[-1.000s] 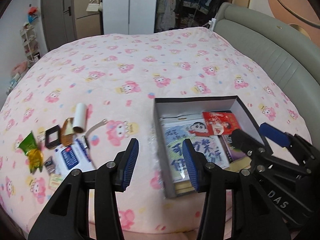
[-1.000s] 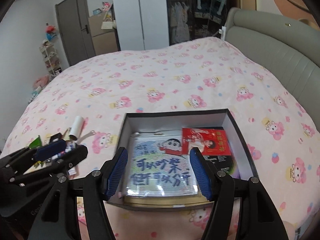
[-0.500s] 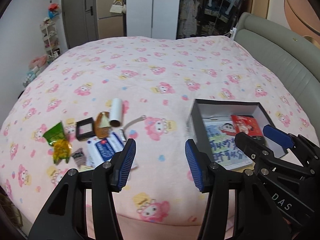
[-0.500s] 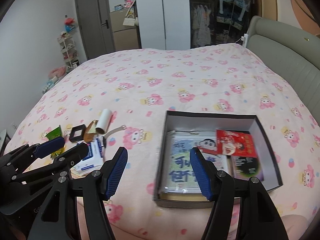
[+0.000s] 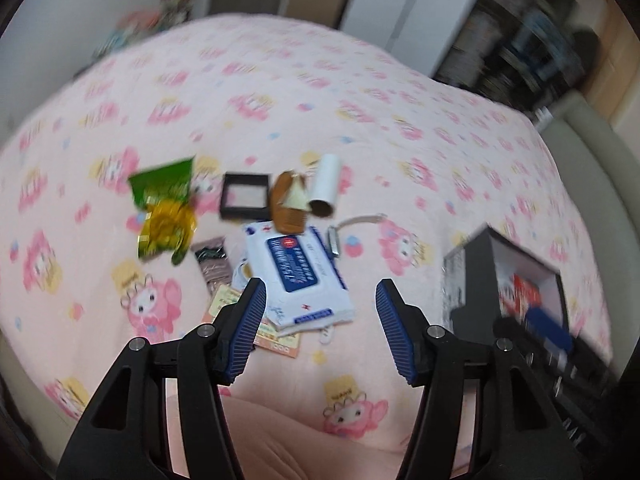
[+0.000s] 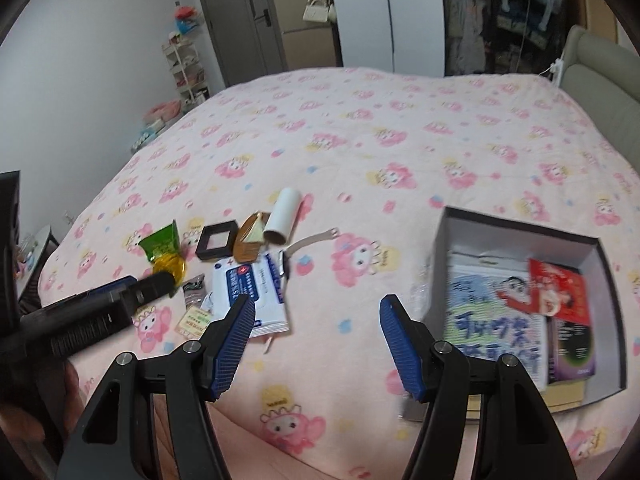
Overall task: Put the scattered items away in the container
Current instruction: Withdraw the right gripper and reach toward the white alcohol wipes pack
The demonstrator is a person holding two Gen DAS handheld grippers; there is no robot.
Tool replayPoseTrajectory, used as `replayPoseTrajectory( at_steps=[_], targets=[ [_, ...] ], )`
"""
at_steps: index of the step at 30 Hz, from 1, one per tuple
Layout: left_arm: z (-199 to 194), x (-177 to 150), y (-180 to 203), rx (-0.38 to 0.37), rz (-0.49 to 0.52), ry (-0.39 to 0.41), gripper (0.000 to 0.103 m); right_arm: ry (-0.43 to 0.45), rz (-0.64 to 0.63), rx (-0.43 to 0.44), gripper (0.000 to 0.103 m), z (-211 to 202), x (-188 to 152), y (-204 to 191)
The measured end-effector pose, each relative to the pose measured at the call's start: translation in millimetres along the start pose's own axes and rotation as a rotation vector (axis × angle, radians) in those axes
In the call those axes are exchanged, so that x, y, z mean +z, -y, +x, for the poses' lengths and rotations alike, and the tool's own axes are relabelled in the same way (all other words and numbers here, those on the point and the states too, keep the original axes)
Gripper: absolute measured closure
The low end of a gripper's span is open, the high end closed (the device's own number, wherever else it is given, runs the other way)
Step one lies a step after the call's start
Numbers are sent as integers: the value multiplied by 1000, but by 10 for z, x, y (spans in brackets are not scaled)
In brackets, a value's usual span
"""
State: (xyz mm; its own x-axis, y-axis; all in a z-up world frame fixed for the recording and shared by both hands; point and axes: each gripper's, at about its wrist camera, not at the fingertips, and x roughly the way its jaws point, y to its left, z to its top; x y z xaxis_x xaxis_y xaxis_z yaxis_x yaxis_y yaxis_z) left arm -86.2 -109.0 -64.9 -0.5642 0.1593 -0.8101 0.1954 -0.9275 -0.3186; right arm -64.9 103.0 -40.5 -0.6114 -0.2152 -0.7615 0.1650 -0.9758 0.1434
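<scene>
Scattered items lie on the pink bed: a white-and-blue wipes pack, a green snack bag, a small black frame box, a brown comb, a white roll and flat sachets. The black box container holds a cartoon book and a red packet. My left gripper is open and empty just in front of the wipes pack. My right gripper is open and empty between the pile and the box.
The bed's grey headboard stands at the right. A grey door, a white wardrobe and a toy shelf are beyond the bed. The bed's near edge is just below both grippers.
Both grippers have swung left, away from the box and toward the pile of items. The left view is motion-blurred. Both stay open and empty.
</scene>
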Motion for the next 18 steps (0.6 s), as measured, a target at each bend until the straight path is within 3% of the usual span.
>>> replayPoseTrajectory(
  at_steps=[9,14,18],
  targets=[
    [998,217,-434,-4,-225,-160,51,-168,-11,-19,41,723,-68,-86],
    [1389,146,-545,60,-298,-197,51,-269,2,-7,41,1115,-212,-106],
    [1659,71,-597,3,-344,-304,51,-339,32,10,41,1392,-305,-143]
  ],
)
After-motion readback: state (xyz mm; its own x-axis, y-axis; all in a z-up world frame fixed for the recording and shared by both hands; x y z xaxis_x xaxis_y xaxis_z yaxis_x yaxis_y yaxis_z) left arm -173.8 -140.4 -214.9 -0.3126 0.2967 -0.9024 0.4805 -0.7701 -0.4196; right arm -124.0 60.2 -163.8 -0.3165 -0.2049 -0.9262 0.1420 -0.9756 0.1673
